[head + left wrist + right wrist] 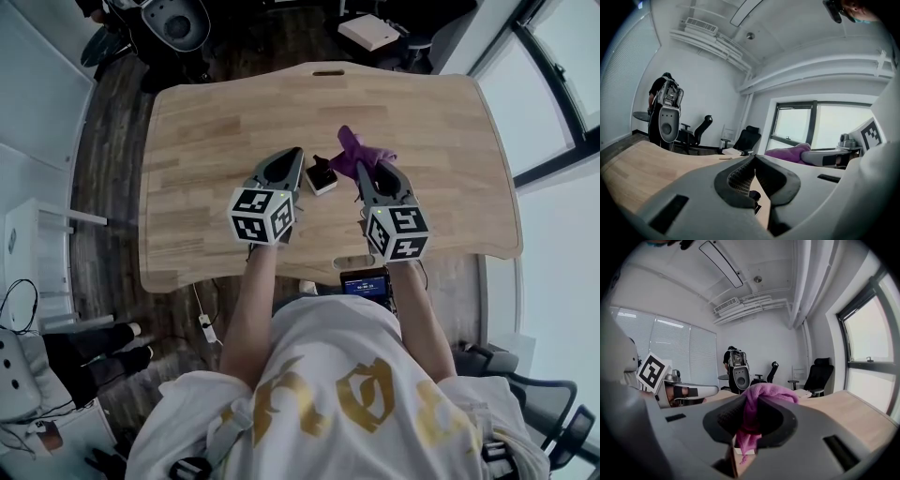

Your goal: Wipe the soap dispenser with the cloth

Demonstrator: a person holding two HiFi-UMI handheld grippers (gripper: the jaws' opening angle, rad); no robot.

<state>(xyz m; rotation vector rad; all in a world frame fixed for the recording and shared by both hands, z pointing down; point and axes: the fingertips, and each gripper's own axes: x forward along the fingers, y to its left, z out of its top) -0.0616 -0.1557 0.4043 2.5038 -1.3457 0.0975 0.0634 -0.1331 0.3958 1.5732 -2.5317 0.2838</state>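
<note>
A small soap dispenser (321,176), with a white base and a black pump, stands on the wooden table (206,131) between my two grippers. My left gripper (294,153) is just to its left, shut with nothing between its jaws. In the left gripper view the dispenser (754,197) shows low through the gap under the closed tips of that gripper (753,160). My right gripper (360,170) is shut on a purple cloth (359,150), which bunches past its tips to the right of the dispenser. In the right gripper view the cloth (751,414) hangs pinched between the jaws.
A slot (328,72) is cut in the table's far edge. A white box (368,31) and office chairs (178,23) stand beyond the table. A small lit screen (366,282) hangs at the near edge. Windows run along the right.
</note>
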